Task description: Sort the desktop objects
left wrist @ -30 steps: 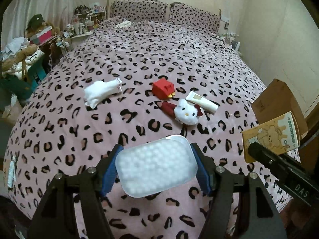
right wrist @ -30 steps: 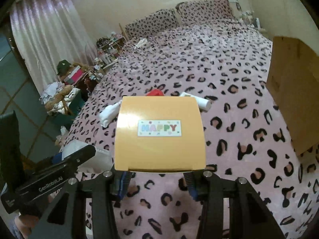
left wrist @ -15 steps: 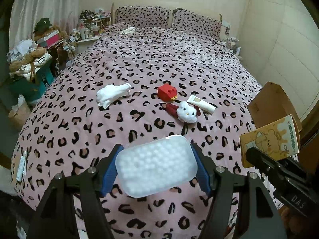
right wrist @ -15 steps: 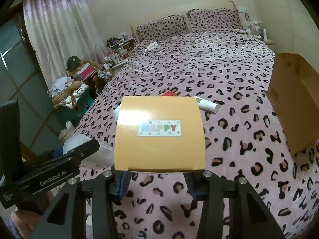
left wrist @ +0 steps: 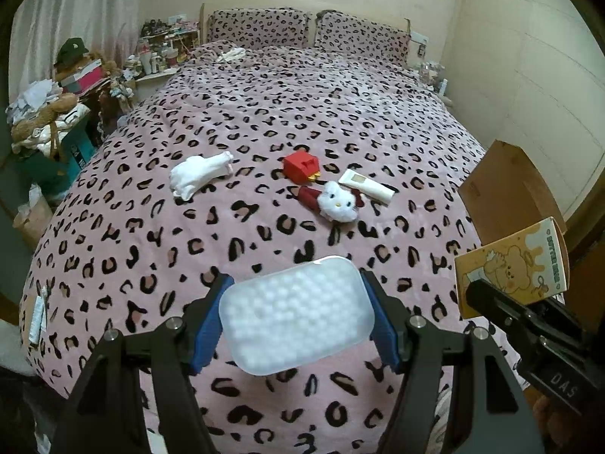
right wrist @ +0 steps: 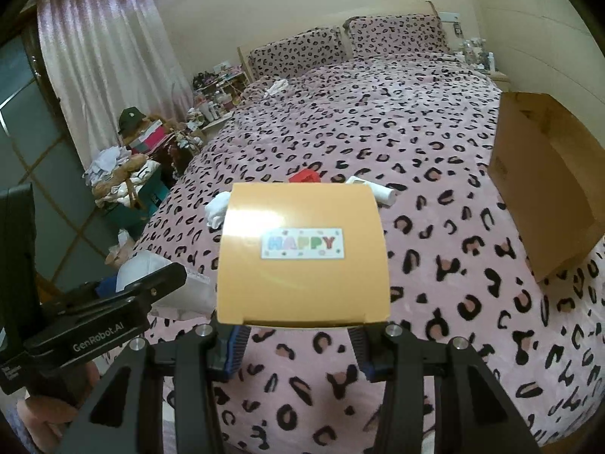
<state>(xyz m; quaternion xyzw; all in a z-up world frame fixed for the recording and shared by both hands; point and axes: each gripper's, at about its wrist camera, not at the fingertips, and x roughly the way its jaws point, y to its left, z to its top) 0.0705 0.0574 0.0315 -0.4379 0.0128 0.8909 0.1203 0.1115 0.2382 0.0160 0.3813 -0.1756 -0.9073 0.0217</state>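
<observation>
desktop objects: white pack (left wrist: 297, 316) clamped in left gripper (left wrist: 297, 317), yellow box (right wrist: 304, 251) in right gripper (right wrist: 298, 348); both lifted clear of bed (left wrist: 264, 113) since a second ago, ready for cardboard box (right wrist: 544, 185).

We see a translucent white pack of cotton balls (left wrist: 297, 319) clamped in the left tool (left wrist: 297, 321), and a tan "HAPPY" box (right wrist: 304, 253) clamped in the right tool (right wrist: 298, 344). On the bed lie a white sock (left wrist: 198, 178), red box (left wrist: 301, 166), cat plush (left wrist: 334, 204) and white tube (left wrist: 366, 186).
</observation>
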